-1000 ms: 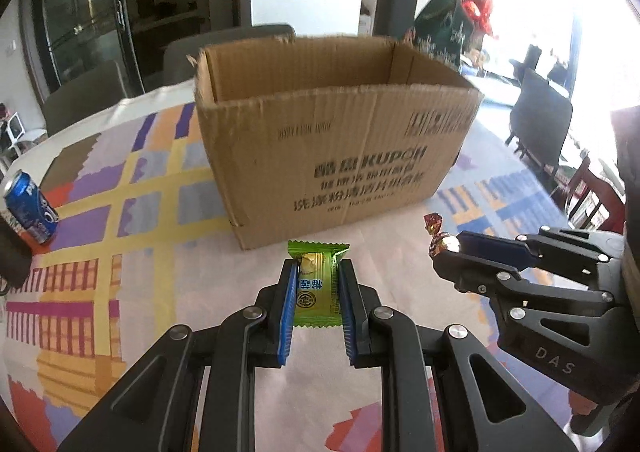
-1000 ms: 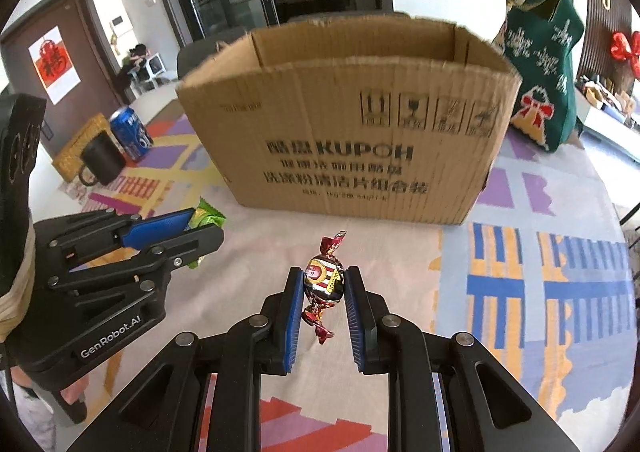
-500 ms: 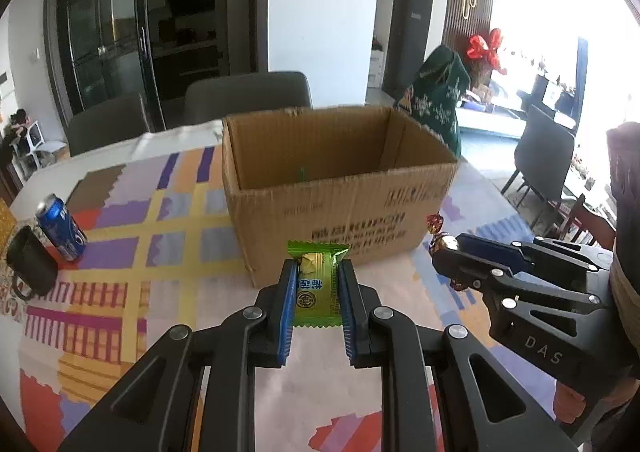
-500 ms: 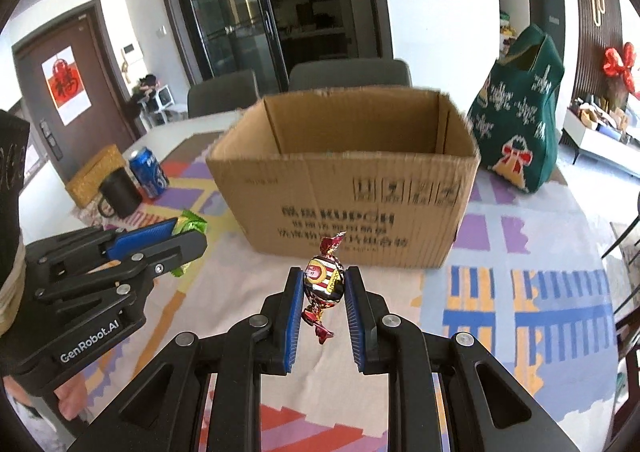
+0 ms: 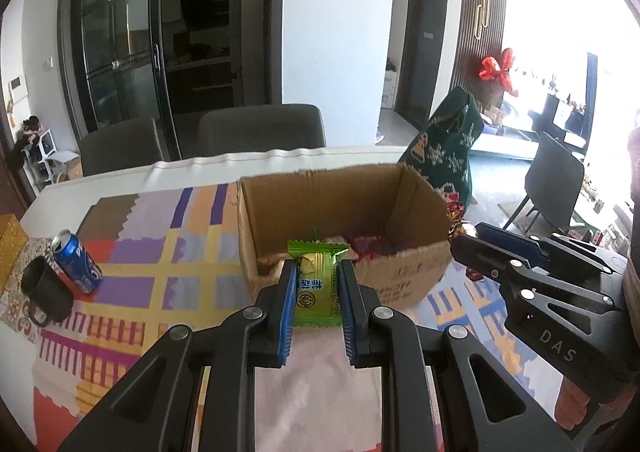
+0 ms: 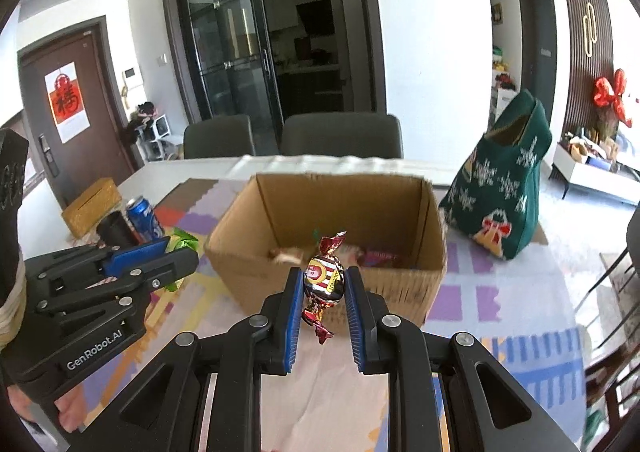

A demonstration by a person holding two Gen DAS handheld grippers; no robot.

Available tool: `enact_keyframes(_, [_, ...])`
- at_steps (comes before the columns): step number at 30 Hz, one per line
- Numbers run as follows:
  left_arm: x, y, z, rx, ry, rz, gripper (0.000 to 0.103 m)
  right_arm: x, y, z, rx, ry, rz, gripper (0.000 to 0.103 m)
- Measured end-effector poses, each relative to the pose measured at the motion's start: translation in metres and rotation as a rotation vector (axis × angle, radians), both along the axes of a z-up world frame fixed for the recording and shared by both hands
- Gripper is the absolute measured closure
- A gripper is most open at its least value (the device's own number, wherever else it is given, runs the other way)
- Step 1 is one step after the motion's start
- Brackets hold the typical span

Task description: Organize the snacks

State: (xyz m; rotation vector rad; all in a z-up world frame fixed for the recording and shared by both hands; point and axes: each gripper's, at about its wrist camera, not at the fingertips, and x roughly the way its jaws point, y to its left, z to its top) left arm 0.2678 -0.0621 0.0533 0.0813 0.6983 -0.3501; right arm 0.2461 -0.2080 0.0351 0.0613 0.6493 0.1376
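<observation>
Cardboard box now lower in both views than half a second ago, its open top and inside showing, where earlier only the printed front wall faced the cameras: both tools lifted above rim height. Left hand-held gripper closed narrow on the green snack packet, blue pads pressing its two long edges, packet upright and in front of the box's near wall, not yet over the opening. Right hand-held gripper likewise clamped on the striped wrapped candy, twisted foil ends sticking out above and below the pads, also short of the near rim. Inside the box, a few wrapped snacks already lying on the bottom, so sorting is probably well under way. Left of the box on the patterned counter, a blue soda can leaning beside a dark mug; right of the box, a green knitted bag. Judging by the gained height, next step likely a short forward carry past the near wall, then release over the opening; clipping the rim looks the main risk.
</observation>
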Motion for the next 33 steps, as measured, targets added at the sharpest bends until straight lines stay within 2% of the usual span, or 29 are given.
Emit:
enact_keyframes(10, [0.038,-0.006,0.011,0.009,0.018,0.014,0.082,0.03,-0.003,0.021,-0.025,-0.027,-0.009,0.081])
enact_keyframes(27, [0.092,-0.02,-0.001,0.054,0.053,0.02,0.081,0.083,-0.005,0.017,-0.061,0.019,-0.012,0.081])
enact_keyframes(28, [0.094,-0.021,-0.002,0.066,0.051,0.024,0.079,0.086,-0.005,0.016,-0.064,0.022,-0.014,0.081])
enact_keyframes(30, [0.095,-0.022,-0.003,0.087,0.046,0.037,0.061,0.091,-0.005,0.014,-0.071,0.034,-0.014,0.08])
enact_keyframes(31, [0.094,-0.021,-0.003,0.09,0.034,0.045,0.059,0.092,-0.005,0.013,-0.067,0.037,-0.015,0.079])
enact_keyframes(33, [0.092,-0.02,-0.003,0.096,0.023,0.051,0.059,0.093,-0.008,0.011,-0.062,0.05,-0.028,0.063])
